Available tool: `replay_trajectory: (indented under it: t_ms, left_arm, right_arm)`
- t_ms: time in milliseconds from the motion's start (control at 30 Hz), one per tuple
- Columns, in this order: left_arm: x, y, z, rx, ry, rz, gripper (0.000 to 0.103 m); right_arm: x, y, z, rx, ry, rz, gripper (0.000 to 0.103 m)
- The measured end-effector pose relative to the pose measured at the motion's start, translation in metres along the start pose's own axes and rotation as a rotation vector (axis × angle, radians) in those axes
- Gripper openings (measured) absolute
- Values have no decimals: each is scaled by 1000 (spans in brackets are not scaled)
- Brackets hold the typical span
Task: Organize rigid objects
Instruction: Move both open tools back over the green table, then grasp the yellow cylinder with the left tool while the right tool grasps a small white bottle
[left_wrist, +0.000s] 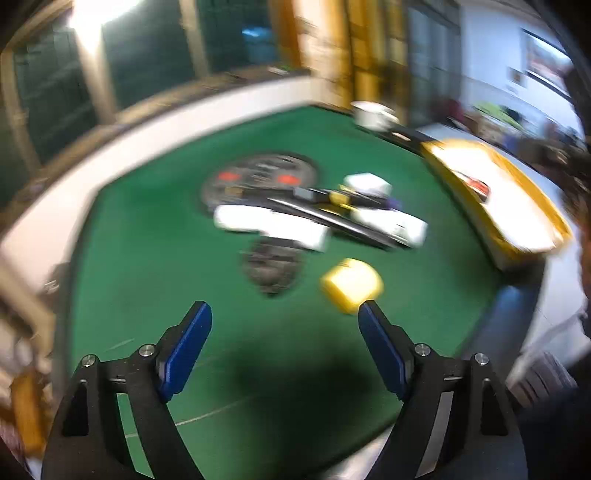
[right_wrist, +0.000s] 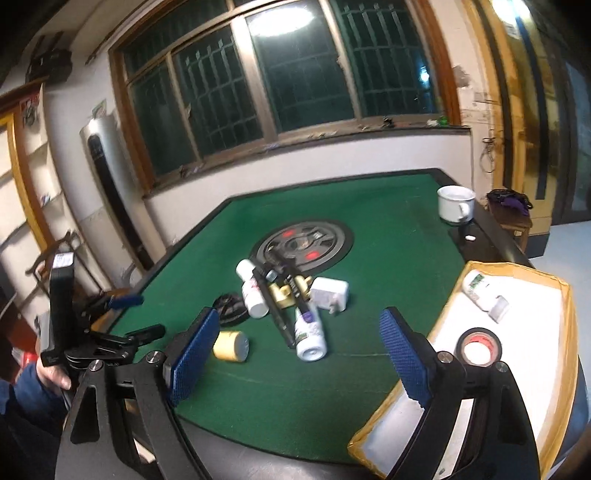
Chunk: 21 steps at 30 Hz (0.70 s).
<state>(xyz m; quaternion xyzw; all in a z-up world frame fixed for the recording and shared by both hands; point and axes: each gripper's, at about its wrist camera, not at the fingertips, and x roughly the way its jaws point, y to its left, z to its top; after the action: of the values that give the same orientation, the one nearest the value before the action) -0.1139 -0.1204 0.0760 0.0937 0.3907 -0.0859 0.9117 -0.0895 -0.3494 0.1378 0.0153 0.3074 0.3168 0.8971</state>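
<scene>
Yellow roll (right_wrist: 231, 345) lies lower centre on the green felt table (right_wrist: 388, 206), nearest us; both grippers, left (left_wrist: 284, 314) and right (right_wrist: 299, 332), gape wide and empty. We should straddle it squarely before closing, then carry it to the tray (right_wrist: 517, 369) at right. Beyond, the clutter pile (right_wrist: 288, 295), a mug (right_wrist: 454, 208), dark windows (right_wrist: 288, 74).

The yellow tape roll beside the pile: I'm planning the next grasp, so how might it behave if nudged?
The yellow tape roll lies on its side on the green felt, so it may roll. It looks rigid and probably light, so open fingers could knock it away.
</scene>
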Motion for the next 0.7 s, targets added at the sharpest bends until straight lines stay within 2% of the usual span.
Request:
replay_trajectory:
  t_ms: [133, 200, 267, 433, 533, 700]
  left_arm:
    - [28, -9, 9, 90, 48, -135, 81]
    - [35, -12, 13, 143, 50, -166, 81]
    - [40, -15, 18, 182, 60, -161, 81]
    - [64, -20, 30, 239, 97, -264, 79]
    - [80, -23, 34, 234, 133, -308, 44]
    - [88, -29, 39, 220, 126, -340, 44]
  right_arm:
    - [8, 8, -2, -18, 24, -9, 85]
    - [9, 8, -3, -10, 28, 4, 85]
    - [9, 8, -3, -11, 30, 3, 85]
    - [14, 4, -3, 7, 57, 5, 85]
    - [21, 3, -3, 20, 87, 3, 85]
    - [38, -2, -2, 54, 174, 1, 84]
